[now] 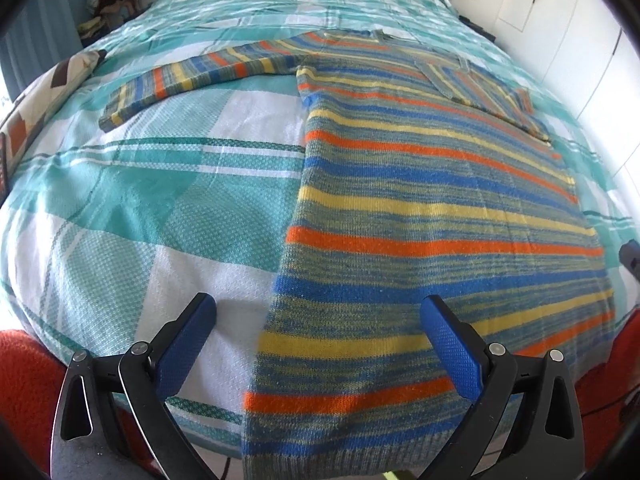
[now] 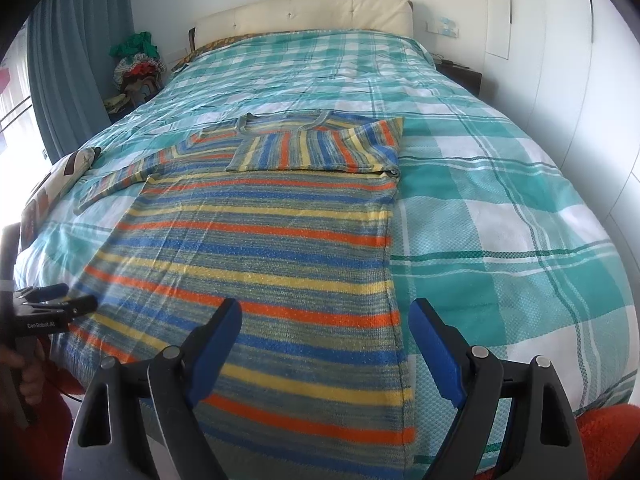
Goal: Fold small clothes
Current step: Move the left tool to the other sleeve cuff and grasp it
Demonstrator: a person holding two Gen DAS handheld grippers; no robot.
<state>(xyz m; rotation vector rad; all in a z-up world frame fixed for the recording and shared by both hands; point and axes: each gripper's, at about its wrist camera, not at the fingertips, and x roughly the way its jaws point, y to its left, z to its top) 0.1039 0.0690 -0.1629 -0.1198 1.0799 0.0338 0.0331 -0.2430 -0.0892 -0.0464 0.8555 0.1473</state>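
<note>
Striped orange-blue-yellow knit sweater [image 1: 420, 216] lay lengthwise ahead; left sleeve [image 1: 192, 80] unfolded, nearer left gripper [image 1: 318, 320]. Both grippers, incl. right gripper [image 2: 325, 322], spread wide, pinching nothing.

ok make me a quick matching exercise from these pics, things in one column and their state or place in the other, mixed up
Things:
1. left sleeve
2. right sleeve
3. headboard
4. left gripper

States or places:
A. folded across the chest of the sweater
B. fingers apart, nothing between them
C. stretched out flat on the bedspread
D. cream, at the far end of the bed

Pairs: 1-C, 2-A, 3-D, 4-B
</note>
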